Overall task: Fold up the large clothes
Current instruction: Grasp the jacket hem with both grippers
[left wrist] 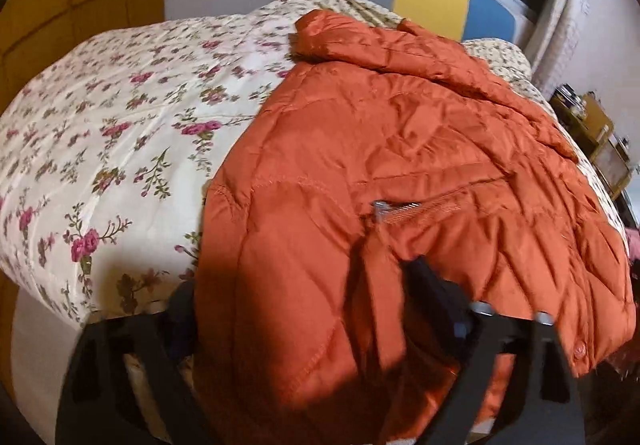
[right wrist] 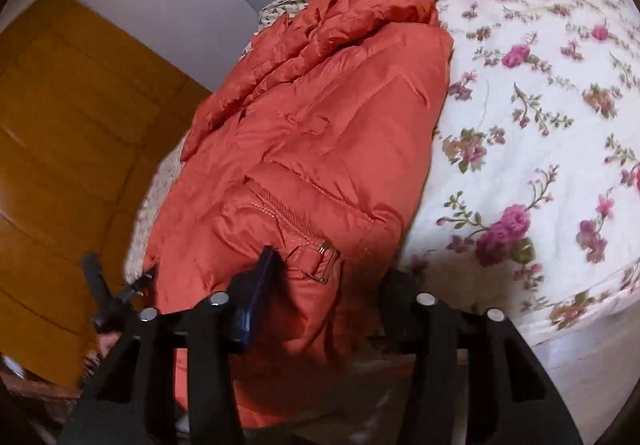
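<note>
The orange puffer jacket [left wrist: 400, 165] is lying on the floral bed [left wrist: 120, 125] with both grippers' jaws spread wide around its near hem, gripping nothing yet, so I'd pinch deep and lift both corners evenly.

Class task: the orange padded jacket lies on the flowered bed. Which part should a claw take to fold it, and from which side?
Best guess: take the jacket by its near hem, coming from the foot of the bed. That stitched edge hangs over the bed's end, so it is thin and free to pinch; the quilted body lies puffy and flat. Both claws, left and right, already straddle this hem.
</note>
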Tool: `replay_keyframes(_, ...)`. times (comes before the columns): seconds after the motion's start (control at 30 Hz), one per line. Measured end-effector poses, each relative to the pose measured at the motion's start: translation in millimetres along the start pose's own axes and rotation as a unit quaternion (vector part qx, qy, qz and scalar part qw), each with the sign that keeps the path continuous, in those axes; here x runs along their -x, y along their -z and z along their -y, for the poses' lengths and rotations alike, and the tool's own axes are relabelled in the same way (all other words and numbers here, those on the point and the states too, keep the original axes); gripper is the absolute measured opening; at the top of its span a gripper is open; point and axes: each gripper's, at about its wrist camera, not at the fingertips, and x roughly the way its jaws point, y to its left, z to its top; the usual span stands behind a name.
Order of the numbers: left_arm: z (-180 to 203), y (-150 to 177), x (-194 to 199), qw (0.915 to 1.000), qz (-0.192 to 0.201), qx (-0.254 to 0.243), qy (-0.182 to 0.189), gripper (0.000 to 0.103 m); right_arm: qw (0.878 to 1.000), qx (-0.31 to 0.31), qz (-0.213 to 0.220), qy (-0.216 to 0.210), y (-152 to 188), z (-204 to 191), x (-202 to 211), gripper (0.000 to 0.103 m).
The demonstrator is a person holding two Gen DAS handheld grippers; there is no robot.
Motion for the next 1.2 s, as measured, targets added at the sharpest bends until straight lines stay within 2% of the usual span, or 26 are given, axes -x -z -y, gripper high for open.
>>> replay_keyframes(0.03, 4, 1, 2, 0.9999, -0.003, -0.009, 0.011, 0.063, 1.0, 0.004, 0.001, -0.001, 0, -1, 2, 0.035)
replay_keyframes(0.07, 8, 2, 5, 0.9996, -0.008, -0.012, 0.024, 0.045, 1.0, 0.008, 0.005, -0.004, -1, -2, 4, 0.028)
replay_keyframes(0.1, 11, 3, 8, 0.9993, -0.014, -0.011, 0.033, 0.033, 1.0, 0.011, 0.01, -0.009, -2, -3, 9, 0.024)
replay_keyframes(0.13, 15, 3, 12, 0.9991, -0.015, -0.012, 0.039, 0.029, 1.0, 0.012, 0.016, -0.015, -5, -5, 14, 0.018)
replay_keyframes(0.2, 21, 2, 24, 0.998, -0.014, -0.013, 0.06, 0.02, 0.999, 0.005, 0.039, -0.038, -9, -5, 31, 0.015)
replay_keyframes(0.27, 24, -1, 41, 0.9951, -0.007, -0.002, 0.098, 0.018, 0.997, 0.01, 0.059, -0.048, -14, -8, 47, 0.013)
replay_keyframes(0.4, 26, -18, 62, 0.9895, 0.015, 0.017, 0.143, 0.016, 0.995, 0.022, 0.077, -0.058, -34, -18, 59, 0.012)
replay_keyframes(0.5, 21, -47, 71, 0.9811, 0.038, 0.05, 0.183, 0.015, 0.994, 0.029, 0.084, -0.066, -52, -32, 52, 0.012)
replay_keyframes(0.63, 17, -89, 71, 0.9711, 0.059, 0.081, 0.217, 0.014, 0.993, 0.049, 0.088, -0.067, -84, -50, 43, 0.011)
replay_keyframes(0.8, 10, -142, 60, 0.9612, 0.076, 0.117, 0.238, 0.014, 0.993, 0.041, 0.091, -0.07, -130, -57, 31, 0.011)
replay_keyframes(1.0, -11, -205, 9, 0.9447, 0.066, 0.202, 0.25, 0.014, 0.994, -0.012, 0.088, -0.068, -199, -41, 3, 0.011)
replay_keyframes(1.1, -18, -231, -23, 0.9419, 0.052, 0.227, 0.241, 0.014, 0.994, -0.039, 0.075, -0.065, -230, -28, -14, 0.011)
replay_keyframes(1.2, -17, -252, -57, 0.9479, 0.041, 0.229, 0.218, 0.014, 0.994, -0.066, 0.06, -0.063, -256, -13, -36, 0.013)
